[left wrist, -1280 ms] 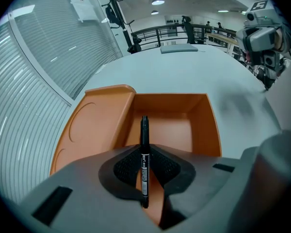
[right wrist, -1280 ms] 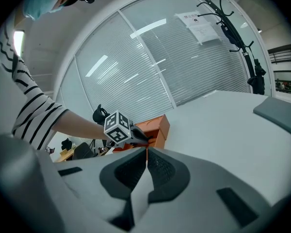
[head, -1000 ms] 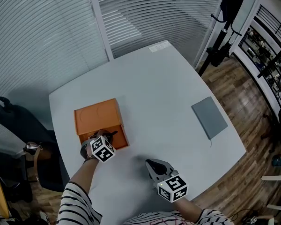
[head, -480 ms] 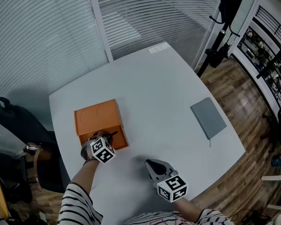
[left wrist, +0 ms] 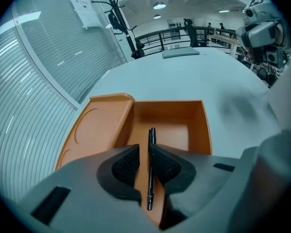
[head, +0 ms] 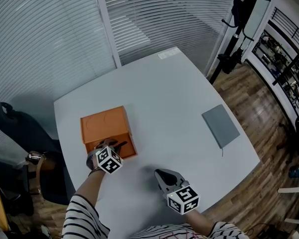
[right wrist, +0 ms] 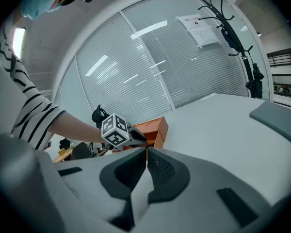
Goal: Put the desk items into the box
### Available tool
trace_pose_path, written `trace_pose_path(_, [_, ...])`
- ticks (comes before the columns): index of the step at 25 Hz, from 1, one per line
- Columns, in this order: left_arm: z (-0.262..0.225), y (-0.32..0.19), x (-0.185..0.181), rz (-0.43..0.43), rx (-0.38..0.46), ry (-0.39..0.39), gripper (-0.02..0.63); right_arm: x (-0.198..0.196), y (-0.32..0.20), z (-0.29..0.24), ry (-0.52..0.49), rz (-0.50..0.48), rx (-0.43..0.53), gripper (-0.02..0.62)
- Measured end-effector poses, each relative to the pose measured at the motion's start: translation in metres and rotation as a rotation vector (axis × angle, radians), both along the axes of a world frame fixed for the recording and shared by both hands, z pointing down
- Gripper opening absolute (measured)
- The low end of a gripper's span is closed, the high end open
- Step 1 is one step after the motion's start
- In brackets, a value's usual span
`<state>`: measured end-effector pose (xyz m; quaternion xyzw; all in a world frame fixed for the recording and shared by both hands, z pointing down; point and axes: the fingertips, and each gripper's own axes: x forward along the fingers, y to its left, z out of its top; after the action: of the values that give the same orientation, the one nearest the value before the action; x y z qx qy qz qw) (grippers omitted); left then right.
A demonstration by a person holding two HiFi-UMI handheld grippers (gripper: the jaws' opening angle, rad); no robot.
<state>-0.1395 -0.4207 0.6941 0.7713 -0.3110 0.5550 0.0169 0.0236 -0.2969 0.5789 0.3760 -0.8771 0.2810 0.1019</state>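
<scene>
An orange box sits at the table's near left, its open compartment beside a flat lid part. My left gripper hangs over the near edge of that compartment, shut on a black pen. The pen's far end points into the compartment. From the right gripper view the box and the left gripper show at centre left. My right gripper is over bare table near the front edge, shut with nothing in it. A grey notebook lies at the table's right.
The white table has rounded corners, and window blinds stand behind it. A dark chair is at its left. A coat stand and wooden floor are at the right. A paper label lies at the far edge.
</scene>
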Motion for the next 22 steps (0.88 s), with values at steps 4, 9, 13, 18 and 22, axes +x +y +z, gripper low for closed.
trace_pose_path(4, [-0.015, 0.003, 0.002, -0.015, 0.031, 0.028, 0.064, 0.000, 0.004, -0.006, 0.000, -0.002, 0.011, 0.028])
trace_pose_path(9, [-0.034, 0.007, 0.002, -0.055, 0.079, 0.077, 0.063, -0.002, 0.012, -0.014, 0.000, -0.010, 0.030, 0.028])
trace_pose_path(13, [-0.056, 0.013, 0.006, -0.085, 0.136, 0.142, 0.061, -0.002, 0.019, -0.022, 0.002, -0.017, 0.043, 0.028])
trace_pose_path(18, [-0.092, 0.024, 0.013, -0.137, 0.224, 0.267, 0.036, -0.001, 0.027, -0.031, 0.013, -0.021, 0.067, 0.028])
trace_pose_path(22, [-0.121, 0.040, 0.018, -0.156, 0.281, 0.356, 0.026, -0.001, 0.034, -0.042, 0.019, -0.023, 0.089, 0.028])
